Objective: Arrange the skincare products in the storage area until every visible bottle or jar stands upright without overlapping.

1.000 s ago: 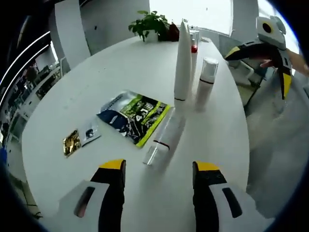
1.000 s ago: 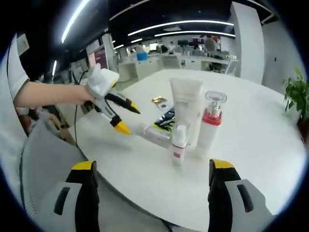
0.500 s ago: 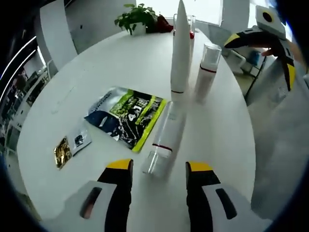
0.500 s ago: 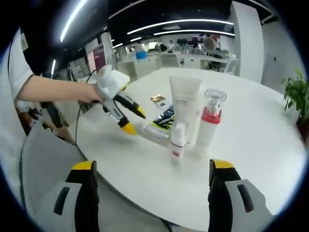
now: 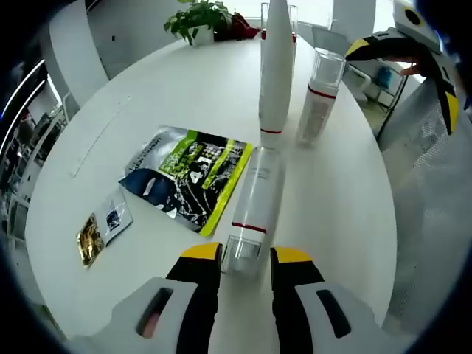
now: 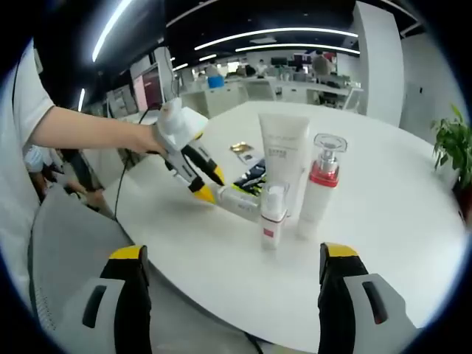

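Left tongs (image 5: 245, 254): the yellow-tipped jaws sit on either side of the clear cap end of a lying bottle (image 5: 253, 203), close to it. Firm contact cannot be confirmed from the left gripper view, so whether they grip it cannot be told. In the right gripper view, the same left tongs (image 6: 209, 186) enter from the left, held by a person's hand (image 6: 151, 138), with the tips at the end of the lying bottle (image 6: 240, 200).

Right tongs (image 6: 233, 257): the jaws stand wide apart with nothing between them, positioned off the near edge of the white counter (image 6: 383, 221). In the left gripper view, the right tongs (image 5: 413, 66) appear at the upper right, beyond the counter (image 5: 147, 96) edge.

Products on the counter:
- Lying bottle: white, with a red band near its clear cap, on its side, its far end near the foot of the tall tube. It lies just beside, possibly overlapping, the edge of a printed foil pouch (image 5: 186, 175).
- Tall white tube (image 5: 276, 70): upright, cap down; in the right gripper view (image 6: 282, 158) it stands behind the small bottle.
- Small white bottle (image 5: 318, 99) with clear cap and red band: upright, just beside the tall tube; also seen in the right gripper view (image 6: 272, 216).
- Pump bottle (image 6: 318, 184) with red collar and clear cap: upright, beside the tall tube.

Other items: two small sachets (image 5: 101, 227) lie flat, apart from the pouch. A potted plant (image 5: 199, 18) stands at the far side of the counter.
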Motion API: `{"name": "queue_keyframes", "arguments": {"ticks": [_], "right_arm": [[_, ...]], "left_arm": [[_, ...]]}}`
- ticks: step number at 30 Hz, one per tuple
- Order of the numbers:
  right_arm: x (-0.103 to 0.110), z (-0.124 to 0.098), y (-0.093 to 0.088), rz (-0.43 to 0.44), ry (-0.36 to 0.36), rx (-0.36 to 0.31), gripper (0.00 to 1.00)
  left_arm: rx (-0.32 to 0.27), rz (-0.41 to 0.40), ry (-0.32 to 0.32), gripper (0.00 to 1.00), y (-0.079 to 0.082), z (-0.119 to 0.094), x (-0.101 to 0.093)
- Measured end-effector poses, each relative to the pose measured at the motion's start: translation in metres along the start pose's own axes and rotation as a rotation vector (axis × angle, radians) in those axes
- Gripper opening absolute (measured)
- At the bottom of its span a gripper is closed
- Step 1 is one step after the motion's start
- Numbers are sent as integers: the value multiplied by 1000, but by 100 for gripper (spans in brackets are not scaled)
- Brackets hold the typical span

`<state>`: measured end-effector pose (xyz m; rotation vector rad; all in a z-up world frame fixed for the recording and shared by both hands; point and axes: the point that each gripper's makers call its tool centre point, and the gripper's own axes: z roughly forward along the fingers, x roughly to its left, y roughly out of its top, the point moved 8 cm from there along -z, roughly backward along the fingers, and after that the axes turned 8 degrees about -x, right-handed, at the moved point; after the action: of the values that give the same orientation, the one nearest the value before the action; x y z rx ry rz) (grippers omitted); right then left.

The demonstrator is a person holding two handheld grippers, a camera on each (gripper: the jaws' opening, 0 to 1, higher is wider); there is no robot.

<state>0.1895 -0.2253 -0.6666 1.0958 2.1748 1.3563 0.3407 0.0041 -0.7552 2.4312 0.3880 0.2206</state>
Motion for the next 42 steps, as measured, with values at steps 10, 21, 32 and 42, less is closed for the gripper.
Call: {"name": "queue_keyframes", "arguments": {"ticks": [10,21,32,42], "right_arm": [[0,0,0,2,-2,-1,95],[1,0,1,-10,-1,-14,95],[6,-3,6,-61,19,-46,94],[16,-5,14,-171,84,-103,91]], "left_arm": [[6,-2,1,22,2,0,-3],[2,-61,-44,22,8,-26,-17],[-22,-115,-43,22,15,-63,-35],[-30,-59,-50,22,29,-101,-62]]}}
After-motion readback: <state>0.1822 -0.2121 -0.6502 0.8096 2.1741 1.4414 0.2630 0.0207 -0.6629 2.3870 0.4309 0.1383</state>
